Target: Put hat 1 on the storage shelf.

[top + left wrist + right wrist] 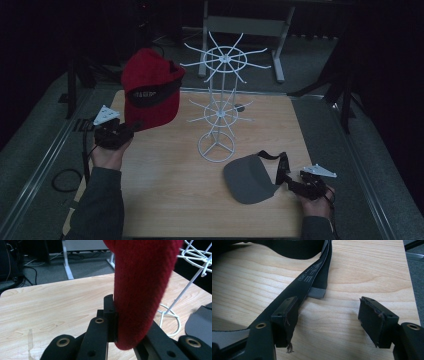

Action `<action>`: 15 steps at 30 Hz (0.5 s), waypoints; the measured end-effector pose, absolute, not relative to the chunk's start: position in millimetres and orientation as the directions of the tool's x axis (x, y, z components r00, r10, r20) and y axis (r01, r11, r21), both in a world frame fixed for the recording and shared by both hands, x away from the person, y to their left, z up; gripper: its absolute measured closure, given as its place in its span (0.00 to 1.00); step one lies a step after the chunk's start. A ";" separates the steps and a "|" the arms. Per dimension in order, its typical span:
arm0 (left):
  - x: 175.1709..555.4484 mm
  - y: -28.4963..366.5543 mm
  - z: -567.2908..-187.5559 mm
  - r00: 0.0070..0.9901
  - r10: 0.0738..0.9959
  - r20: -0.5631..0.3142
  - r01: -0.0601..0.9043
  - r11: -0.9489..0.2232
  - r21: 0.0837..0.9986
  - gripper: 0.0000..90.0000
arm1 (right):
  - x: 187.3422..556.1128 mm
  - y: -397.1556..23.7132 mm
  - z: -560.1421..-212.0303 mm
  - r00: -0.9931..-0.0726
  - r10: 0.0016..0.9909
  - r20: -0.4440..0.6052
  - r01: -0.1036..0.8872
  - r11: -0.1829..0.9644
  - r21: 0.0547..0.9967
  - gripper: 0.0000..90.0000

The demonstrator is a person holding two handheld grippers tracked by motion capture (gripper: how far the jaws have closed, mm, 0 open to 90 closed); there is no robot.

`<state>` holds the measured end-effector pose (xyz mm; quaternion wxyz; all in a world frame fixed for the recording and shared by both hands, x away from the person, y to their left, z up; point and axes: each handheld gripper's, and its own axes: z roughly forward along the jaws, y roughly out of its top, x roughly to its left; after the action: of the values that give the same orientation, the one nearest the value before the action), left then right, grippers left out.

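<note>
Red cap (pixel 150 90): soft knit, light, likely floppy; held above the table (pixel 165 200), its brim edge pinched in the left tongs (pixel 125 131); best taken at the stiffer brim. White wire rack (pixel 220 100): just right of the raised cap. Grey visor (pixel 250 177): lies flat on the table just left of the right tongs (pixel 295 184); these stand spread, its black strap (pixel 312 275) beside one jaw, ungripped; strap limp, brim firmer.

Left hand-held gripper (pixel 131 129) raised, jaws clamped; right hand-held gripper (pixel 290 183) low, jaws spread.
</note>
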<state>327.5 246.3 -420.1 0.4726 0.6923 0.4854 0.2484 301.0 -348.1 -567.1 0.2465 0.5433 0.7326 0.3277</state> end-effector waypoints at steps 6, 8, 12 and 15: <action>327.2 246.7 -416.5 0.402 0.908 -0.117 0.431 -0.075 0.899 0.95 | 301.1 -348.1 -567.1 -0.288 0.958 -0.005 0.634 0.195 0.748 0.36; 327.2 246.5 -415.6 0.401 0.909 -0.116 0.429 -0.075 0.900 0.95 | 301.1 -348.1 -567.1 -0.288 0.957 -0.005 0.634 0.195 0.748 0.36; 326.6 246.1 -410.7 0.406 0.907 -0.107 0.419 -0.080 0.905 0.95 | 301.1 -348.1 -567.2 -0.288 0.958 -0.006 0.633 0.195 0.749 0.36; 326.0 245.6 -407.9 0.406 0.908 -0.107 0.410 -0.077 0.909 0.95 | 301.1 -348.1 -567.1 -0.288 0.958 -0.005 0.634 0.195 0.748 0.36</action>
<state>326.0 245.6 -407.9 0.4810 0.6868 0.4797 0.2584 301.1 -348.1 -567.1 0.2467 0.5432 0.7325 0.3279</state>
